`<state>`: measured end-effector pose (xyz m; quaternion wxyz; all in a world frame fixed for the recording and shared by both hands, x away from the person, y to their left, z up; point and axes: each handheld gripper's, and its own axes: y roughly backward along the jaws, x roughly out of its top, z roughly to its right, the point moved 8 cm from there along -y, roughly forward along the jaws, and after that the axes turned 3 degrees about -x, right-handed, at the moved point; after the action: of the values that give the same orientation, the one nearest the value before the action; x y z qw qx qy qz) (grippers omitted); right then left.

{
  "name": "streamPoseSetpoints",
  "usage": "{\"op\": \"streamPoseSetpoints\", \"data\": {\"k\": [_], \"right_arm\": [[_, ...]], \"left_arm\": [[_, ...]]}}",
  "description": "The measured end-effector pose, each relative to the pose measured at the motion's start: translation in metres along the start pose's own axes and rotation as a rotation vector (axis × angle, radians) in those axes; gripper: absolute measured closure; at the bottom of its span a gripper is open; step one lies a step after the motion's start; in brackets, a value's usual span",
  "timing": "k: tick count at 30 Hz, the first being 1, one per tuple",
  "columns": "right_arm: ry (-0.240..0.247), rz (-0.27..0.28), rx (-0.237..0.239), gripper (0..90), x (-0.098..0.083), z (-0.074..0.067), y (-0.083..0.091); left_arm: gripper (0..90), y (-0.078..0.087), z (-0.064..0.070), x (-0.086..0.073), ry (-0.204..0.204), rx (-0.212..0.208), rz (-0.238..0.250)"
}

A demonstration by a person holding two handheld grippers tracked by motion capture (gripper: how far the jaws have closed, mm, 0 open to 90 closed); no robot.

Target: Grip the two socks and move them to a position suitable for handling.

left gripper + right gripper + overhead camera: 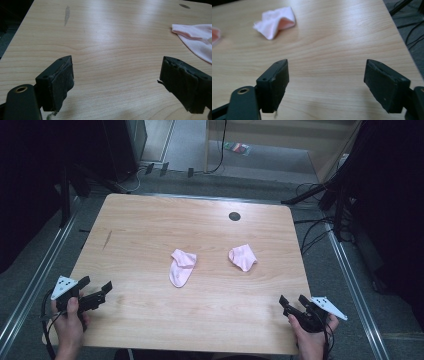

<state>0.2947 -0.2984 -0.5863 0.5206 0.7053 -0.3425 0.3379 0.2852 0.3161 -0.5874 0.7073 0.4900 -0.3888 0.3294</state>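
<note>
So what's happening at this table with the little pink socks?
A person sits at a wooden table with a two-jaw tool in each hand. The left tool and the right tool rest near the front corners, both open and holding nothing. Two pink socks lie apart in the middle: the left sock stretched out with its cuff folded, the right sock crumpled. Neither is being touched.

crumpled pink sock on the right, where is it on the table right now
In the high view the crumpled pink fabric sock lies right of centre on the wooden table, beside the flatter pink sock on its left and nearer than the dark round hole.
</note>
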Motion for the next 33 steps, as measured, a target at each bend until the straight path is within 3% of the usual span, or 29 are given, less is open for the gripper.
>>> {"op": "streamPoseSetpoints", "data": {"k": [2, 3, 5, 9, 16, 20, 26, 30, 31, 33], "right_arm": [[-0.073, 0.014, 0.052, 20.8, 0.007, -0.009, 0.005], [-0.073, 0.014, 0.052, 20.8, 0.007, -0.009, 0.005], [-0.003, 0.042, 0.032, 21.9, 0.021, -0.028, 0.013], [0.036, 0.069, 0.045, 22.0, 0.036, -0.055, 0.018], [0.192, 0.064, 0.122, 26.8, 0.053, -0.11, 0.01], [0.237, 0.052, 0.189, 27.8, 0.057, -0.147, -0.004], [0.329, -0.005, 0.254, 27.5, 0.047, -0.203, -0.035], [0.37, -0.046, 0.286, 27.8, 0.04, -0.234, -0.056], [0.37, -0.046, 0.286, 27.8, 0.04, -0.234, -0.056], [0.405, -0.067, 0.306, 28.1, 0.035, -0.254, -0.07]], "left_arm": [[12.1, 0.0, 0.0, 0.0, 0.002, 0.0, 0.001], [12.1, 0.0, 0.0, 0.0, 0.002, 0.0, 0.001], [12.1, 0.0, 0.0, 0.0, 0.003, 0.003, 0.001], [12.1, 0.0, 0.0, 0.0, -0.002, 0.005, 0.0], [12.1, 0.0, 0.0, 0.0, 0.004, -0.002, 0.003], [12.3, 0.0, 0.0, 0.0, -0.002, -0.002, 0.003], [12.3, 0.0, 0.0, 0.0, 0.009, -0.006, 0.0], [12.4, 0.0, 0.0, 0.0, 0.006, -0.007, -0.002], [12.4, 0.0, 0.0, 0.0, 0.006, -0.007, -0.002], [12.4, -0.001, 0.0, 0.0, 0.014, -0.008, 0.001]]}}
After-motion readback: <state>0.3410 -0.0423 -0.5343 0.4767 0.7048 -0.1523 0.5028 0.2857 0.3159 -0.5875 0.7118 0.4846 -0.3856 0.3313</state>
